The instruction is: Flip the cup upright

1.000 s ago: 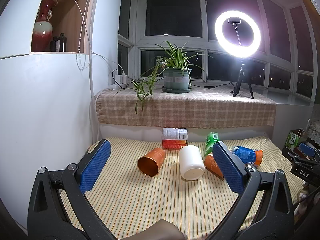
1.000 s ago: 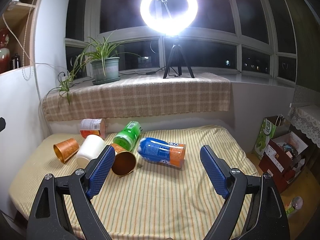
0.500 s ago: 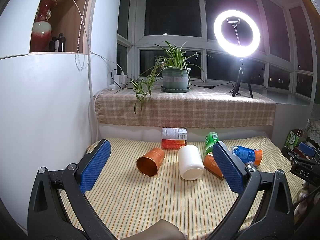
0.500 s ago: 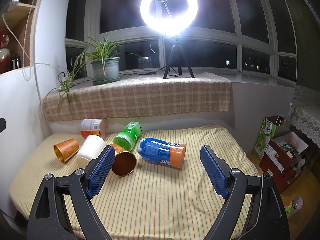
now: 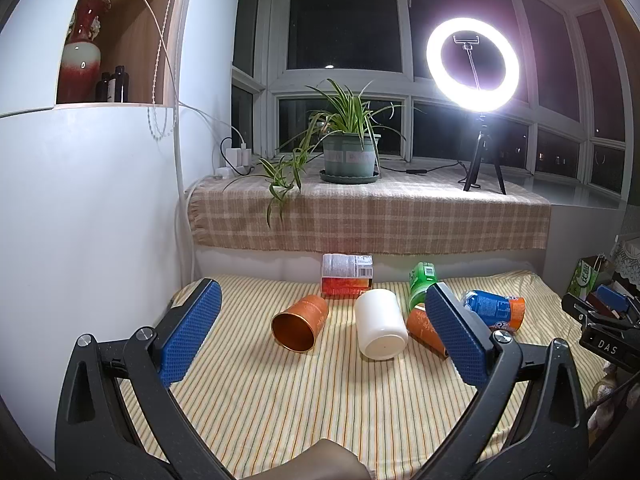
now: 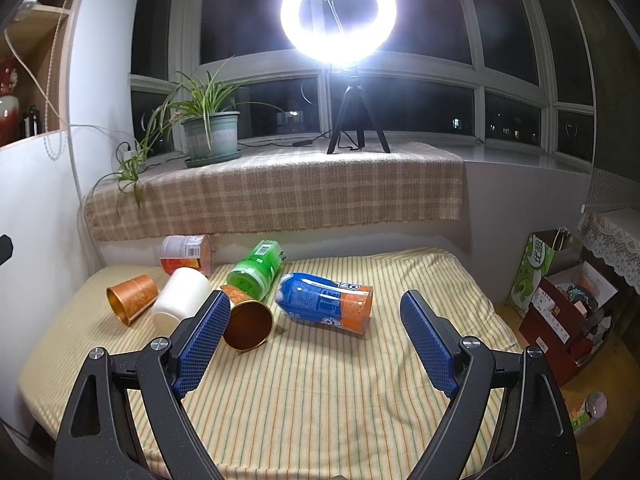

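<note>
Several cups lie on their sides on the striped cloth (image 5: pixel 280 400). An orange cup (image 5: pixel 300 322) points its open mouth at me; it also shows in the right wrist view (image 6: pixel 132 299). A white cup (image 5: pixel 380 330) (image 6: pixel 182 299) lies beside it. A second orange cup (image 5: pixel 425 330) (image 6: pixel 246 322) lies partly behind the finger pads. A blue-and-orange cup (image 6: pixel 326 304) (image 5: pixel 494 312), a green cup (image 6: pixel 258 267) and a red-and-white cup (image 5: pixel 347 275) lie near. My left gripper (image 5: pixel 318 336) is open and empty, short of the cups. My right gripper (image 6: pixel 316 340) is open and empty.
A ledge with a checked cloth (image 5: pixel 368 216) carries a potted plant (image 5: pixel 348 148) and a ring light on a tripod (image 5: pixel 474 64). A white cabinet wall (image 5: pixel 80 240) stands at the left. Boxes (image 6: pixel 560 304) sit on the floor at the right.
The left wrist view has shifted very slightly; the cups have not moved. Both grippers stay open.
</note>
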